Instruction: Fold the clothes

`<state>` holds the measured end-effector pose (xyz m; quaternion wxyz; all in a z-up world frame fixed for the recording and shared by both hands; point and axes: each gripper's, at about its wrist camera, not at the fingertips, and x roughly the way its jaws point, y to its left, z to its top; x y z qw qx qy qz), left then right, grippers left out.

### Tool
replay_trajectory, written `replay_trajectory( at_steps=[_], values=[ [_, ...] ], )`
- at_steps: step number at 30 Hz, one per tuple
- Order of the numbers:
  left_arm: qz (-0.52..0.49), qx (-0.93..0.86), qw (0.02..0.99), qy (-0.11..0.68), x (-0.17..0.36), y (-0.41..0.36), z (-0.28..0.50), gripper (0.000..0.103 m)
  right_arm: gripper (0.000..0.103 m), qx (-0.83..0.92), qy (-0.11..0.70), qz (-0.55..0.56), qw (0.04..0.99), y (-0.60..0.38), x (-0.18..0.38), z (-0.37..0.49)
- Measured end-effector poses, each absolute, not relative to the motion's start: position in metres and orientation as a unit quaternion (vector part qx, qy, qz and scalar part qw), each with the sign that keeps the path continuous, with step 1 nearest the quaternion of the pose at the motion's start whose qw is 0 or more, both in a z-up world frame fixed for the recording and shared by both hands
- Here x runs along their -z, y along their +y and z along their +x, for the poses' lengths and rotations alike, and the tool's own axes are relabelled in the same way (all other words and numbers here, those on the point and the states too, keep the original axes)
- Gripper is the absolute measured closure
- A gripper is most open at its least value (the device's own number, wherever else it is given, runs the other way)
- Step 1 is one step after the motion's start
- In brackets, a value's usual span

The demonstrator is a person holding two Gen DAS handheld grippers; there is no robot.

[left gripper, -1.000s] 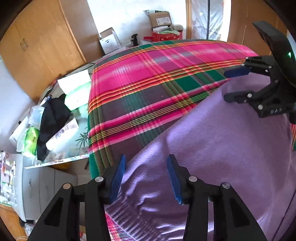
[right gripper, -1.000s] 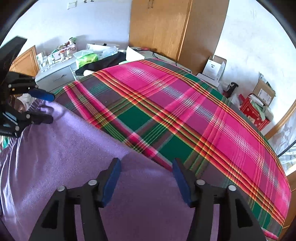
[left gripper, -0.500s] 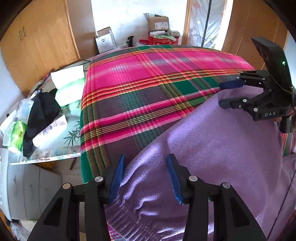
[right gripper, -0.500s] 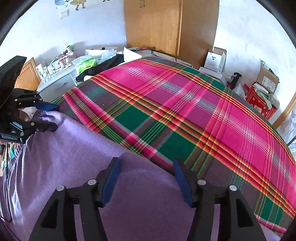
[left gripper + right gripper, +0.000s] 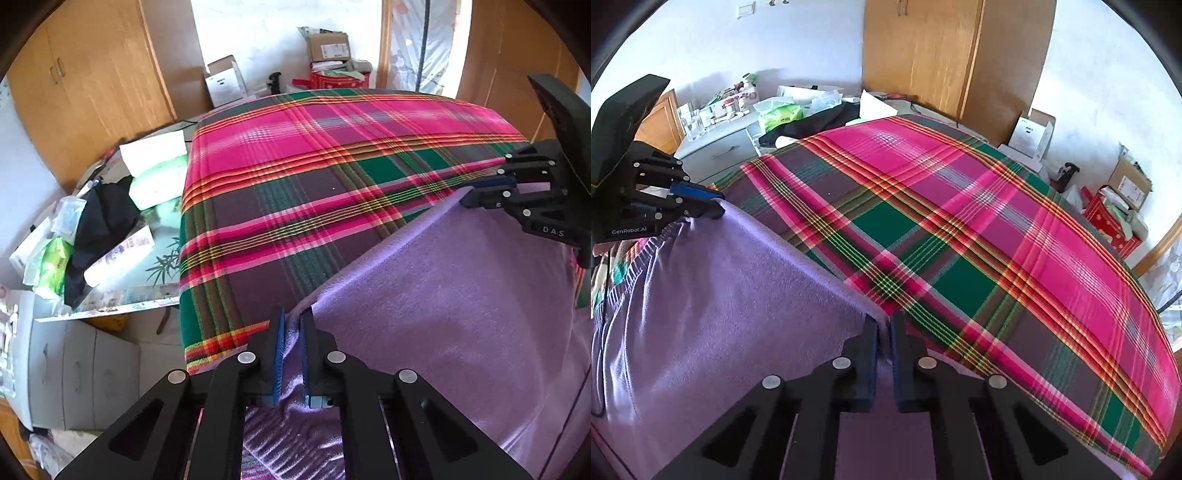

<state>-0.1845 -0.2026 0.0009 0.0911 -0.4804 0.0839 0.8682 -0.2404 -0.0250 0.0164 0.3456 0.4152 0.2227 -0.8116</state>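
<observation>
Both pairs of fingers, spread wide apart over the cloth half a second ago, are now drawn together on the far edge of the purple garment (image 5: 461,314). Nearest the left camera, the left gripper (image 5: 292,325) pinches one corner of that edge; only a thin strip of fabric shows between its blue pads (image 5: 280,354). Nearest the right camera, the right gripper (image 5: 884,328) clamps the opposite corner in the same way. The edge runs taut in a straight line between the two grips.

The garment lies on the near part of the plaid bedspread (image 5: 295,192), its body hanging back toward the person. A ribbed hem (image 5: 646,251) bunches just below the left grip. Beyond the garment, the bedspread lies flat and bare toward the far side.

Hazards from this state:

1. Shallow bite. Each grip holds only the corner margin. A fast lift or an uneven pull can draw the fleece-like cloth out of one pair of pads, and that corner then drops.
2. Layer count. Whether each grip holds one layer or two cannot be determined. A single caught layer lets the rest sag and spoils the crease.
3. Unequal travel. If one gripper leads, the edge skews and the fold lands crooked.
4. Dragging. Low carriage can rumple the bedspread.

Farther left, a cluttered side table (image 5: 122,295) stands clear of the work.
</observation>
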Motion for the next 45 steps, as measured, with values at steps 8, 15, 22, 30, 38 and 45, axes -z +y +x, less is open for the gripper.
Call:
replay_trajectory(
  at_steps=[8, 15, 22, 30, 38, 45],
  values=[
    [-0.469, -0.875, 0.071, 0.094, -0.002, -0.202, -0.173, 0.096, 0.099, 0.821, 0.259, 0.38, 0.339, -0.022, -0.021, -0.208],
    [-0.463, -0.88, 0.062, 0.086, -0.007, -0.202, -0.167, 0.097, 0.1, 0.832, 0.266, 0.363, 0.323, -0.023, -0.025, -0.194],
    [-0.448, -0.888, 0.055, 0.082, -0.019, -0.202, -0.153, 0.098, 0.1, 0.846, 0.251, 0.344, 0.32, -0.017, -0.049, -0.168],
    [-0.426, -0.899, 0.054, 0.087, -0.038, -0.197, -0.128, 0.098, 0.1, 0.856, 0.248, 0.323, 0.319, -0.009, -0.071, -0.13],
    [-0.407, -0.907, 0.053, 0.095, -0.056, -0.191, -0.093, 0.098, 0.1, 0.865, 0.23, 0.316, 0.315, 0.004, -0.087, -0.094],
    [-0.391, -0.913, 0.052, 0.102, -0.071, -0.185, -0.063, 0.098, 0.1, 0.872, 0.221, 0.304, 0.314, 0.01, -0.098, -0.06]
  ],
)
